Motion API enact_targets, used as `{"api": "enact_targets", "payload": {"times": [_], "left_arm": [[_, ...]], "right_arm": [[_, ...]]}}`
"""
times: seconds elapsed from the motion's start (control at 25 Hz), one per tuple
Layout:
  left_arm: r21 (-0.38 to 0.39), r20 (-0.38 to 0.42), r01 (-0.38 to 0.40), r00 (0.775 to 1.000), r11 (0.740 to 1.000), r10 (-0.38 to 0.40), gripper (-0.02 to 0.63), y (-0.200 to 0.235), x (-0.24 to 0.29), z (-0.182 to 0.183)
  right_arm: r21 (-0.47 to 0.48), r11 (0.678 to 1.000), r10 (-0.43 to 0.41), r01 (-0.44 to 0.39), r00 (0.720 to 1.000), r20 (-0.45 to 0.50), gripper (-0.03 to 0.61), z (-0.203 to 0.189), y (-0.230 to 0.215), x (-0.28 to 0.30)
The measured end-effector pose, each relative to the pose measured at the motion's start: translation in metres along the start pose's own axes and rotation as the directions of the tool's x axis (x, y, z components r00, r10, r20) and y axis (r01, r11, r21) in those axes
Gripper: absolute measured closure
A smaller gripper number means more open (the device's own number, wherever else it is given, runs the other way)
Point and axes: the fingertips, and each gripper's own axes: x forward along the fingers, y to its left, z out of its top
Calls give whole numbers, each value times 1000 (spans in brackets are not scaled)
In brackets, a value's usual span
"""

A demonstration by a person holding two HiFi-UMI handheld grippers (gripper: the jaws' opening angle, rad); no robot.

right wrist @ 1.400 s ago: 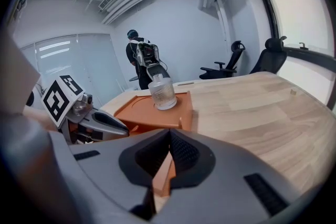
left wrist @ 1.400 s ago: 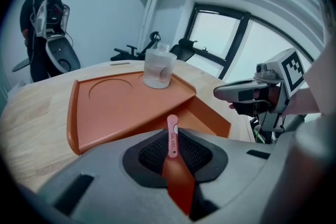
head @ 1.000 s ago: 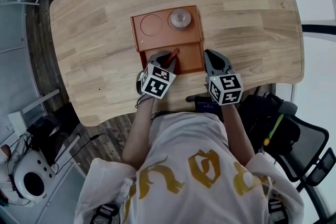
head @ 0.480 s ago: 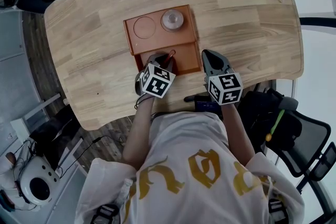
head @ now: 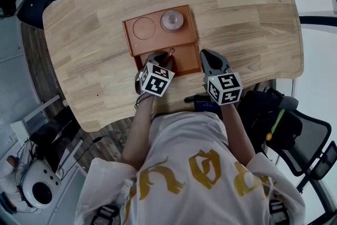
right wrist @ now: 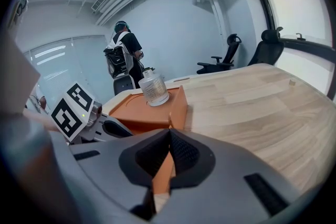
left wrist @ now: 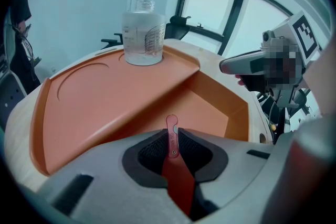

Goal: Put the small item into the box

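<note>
An orange box [head: 158, 39] lies on the wooden table [head: 247, 13], with an open compartment [head: 185, 58] at its near end. My left gripper [head: 164, 56] hangs over that compartment, shut on a small flat red item [head: 170, 53] whose rounded end sticks out past the pads [left wrist: 172, 136]. The compartment [left wrist: 210, 107] lies just beyond the item. My right gripper [head: 203, 55] sits at the box's right side; its pads meet on the thin orange wall of the box [right wrist: 164, 165].
A clear jar [head: 172, 20] stands in a round recess on the box's raised far part, also seen as the jar [left wrist: 143, 34] and the jar [right wrist: 154, 88]. An empty round recess [head: 143, 27] lies beside it. Office chairs [head: 295, 134] stand off the table's near right edge. A person [right wrist: 124, 52] stands far behind.
The head view has drifted, so the box sits slightly further left in the picture. Both grippers hold the same places relative to the box, and the red item stays gripped.
</note>
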Motion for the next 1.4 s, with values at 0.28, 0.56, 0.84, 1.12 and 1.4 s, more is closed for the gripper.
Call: {"api": "enact_targets", "payload": {"times": [0.28,0.56,0.84,1.12,1.4], "left_arm": [[-9,-4,17,1000,1000,-17,554,-2,-1,-1],[2,40,-12,999,1000,12,554,-2,-13,7],[-47,139,-50,989,998,57,584,3,-37,15],[-71,256,-35,965,997,52,598,-7,-70,30],[-181,485,128,874,975,-25,604,-20,-122,54]], "right_arm": [[-2,1000,5,-5,1000,11,568,6,5,-1],[7,1000,10,-11,1000,24,567,10,7,-5],[1,1000,21,-21,998,53,567,15,15,-15],[-14,999,50,-49,994,98,566,25,35,-28],[-98,993,70,-57,990,125,568,34,58,-43]]}}
